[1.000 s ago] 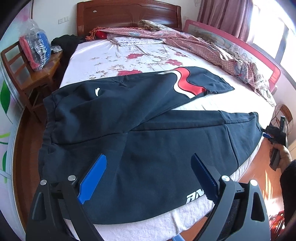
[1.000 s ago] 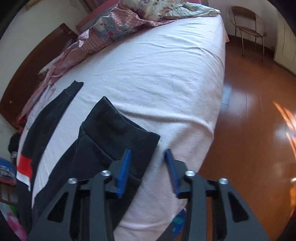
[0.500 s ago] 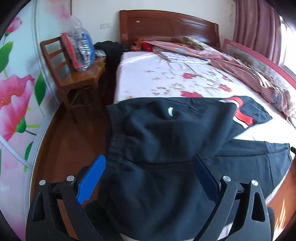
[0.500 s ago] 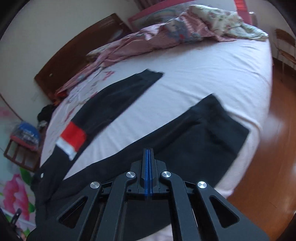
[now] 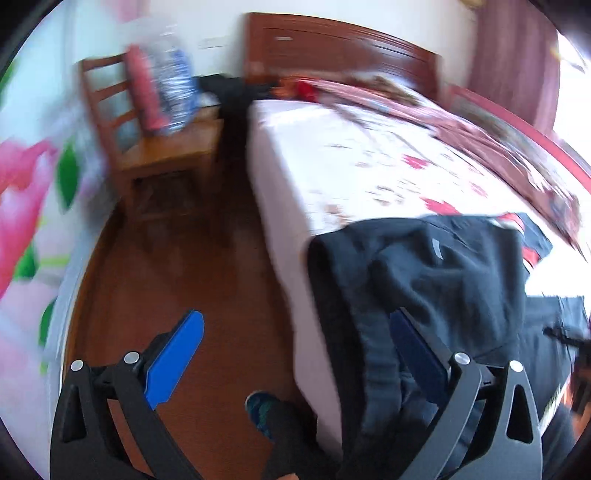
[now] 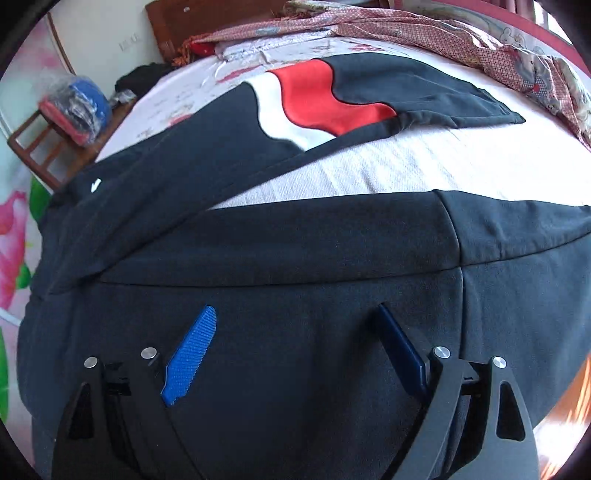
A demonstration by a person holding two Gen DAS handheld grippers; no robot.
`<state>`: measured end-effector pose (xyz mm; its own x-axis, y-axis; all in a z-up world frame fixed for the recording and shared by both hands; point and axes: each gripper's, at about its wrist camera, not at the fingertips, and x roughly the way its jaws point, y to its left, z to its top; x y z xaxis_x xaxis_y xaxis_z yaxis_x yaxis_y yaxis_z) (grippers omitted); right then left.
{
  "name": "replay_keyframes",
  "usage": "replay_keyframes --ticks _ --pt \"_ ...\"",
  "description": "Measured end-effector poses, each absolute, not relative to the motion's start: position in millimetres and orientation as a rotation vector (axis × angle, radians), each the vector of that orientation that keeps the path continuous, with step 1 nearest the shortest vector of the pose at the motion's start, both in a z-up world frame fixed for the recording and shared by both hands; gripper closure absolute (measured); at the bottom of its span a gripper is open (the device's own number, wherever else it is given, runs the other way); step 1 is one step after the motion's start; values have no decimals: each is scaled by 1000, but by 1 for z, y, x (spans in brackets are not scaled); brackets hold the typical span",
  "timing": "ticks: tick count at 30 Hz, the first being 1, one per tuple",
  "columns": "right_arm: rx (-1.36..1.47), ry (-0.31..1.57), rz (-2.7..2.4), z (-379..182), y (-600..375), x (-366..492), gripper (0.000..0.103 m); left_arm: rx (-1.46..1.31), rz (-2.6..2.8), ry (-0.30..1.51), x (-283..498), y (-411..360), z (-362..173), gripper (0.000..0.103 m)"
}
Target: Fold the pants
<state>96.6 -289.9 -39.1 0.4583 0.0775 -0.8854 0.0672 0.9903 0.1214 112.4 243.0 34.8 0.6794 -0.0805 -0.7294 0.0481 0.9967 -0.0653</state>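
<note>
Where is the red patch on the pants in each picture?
Left wrist view: the red patch peeks out at the far right edge, mostly hidden behind the bunched pants.
Right wrist view: the red patch sits top centre, on the far pant leg.
Shared landmark: the wooden chair holding a plastic bag, beside the bed.

The dark navy fleece pants (image 6: 295,251) carry a wavy red-and-white panel (image 6: 314,99) on one leg and a small white mark (image 6: 96,184) near the waist. The white bed sheet (image 6: 369,166) has red flower prints toward the reddish-brown wooden headboard (image 5: 332,48). A pink-red checked blanket (image 6: 424,33) lies along the far side. Both black tools, the left tool (image 5: 295,350) and the right tool (image 6: 295,347), have blue pads (image 6: 192,354). The floor (image 5: 166,266) is reddish-brown wood; the wall (image 5: 29,192) shows pink flowers with green leaves.
</note>
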Motion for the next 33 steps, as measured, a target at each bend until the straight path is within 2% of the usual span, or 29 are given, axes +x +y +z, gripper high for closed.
replay_keyframes --ticks 2,5,9,15,22,23,24,25,26,27,28,33 --pt "176 1121 -7 -37 -295 101 16 -109 -230 849 142 242 20 2" --pt "219 1143 -22 -35 -301 103 16 -390 -405 917 184 262 -6 3" --pt "173 1162 -41 -37 -293 103 16 -571 -459 959 218 281 -33 15" --pt "142 1187 -60 -41 -289 108 16 -388 -546 880 242 283 -37 14" --pt "116 1217 -76 -44 -287 110 14 -382 -657 911 266 269 -58 14" --pt "119 1218 -75 -44 -288 110 14 -390 -642 896 264 272 -56 18" --pt "124 1218 -75 -44 -288 111 14 -419 -647 877 263 273 -55 28" --pt "131 1220 -76 -44 -289 111 14 -429 -648 869 261 274 -53 46" --pt "144 1219 -78 -44 -291 112 14 -391 -622 878 259 270 -52 59" --pt "162 1217 -78 -44 -292 114 14 -357 -585 895 259 267 -54 80" --pt "178 1214 -77 -44 -293 114 11 -344 -560 918 259 264 -57 89" --pt "194 1201 -60 -43 -296 113 10 -402 -452 903 248 267 -42 93"
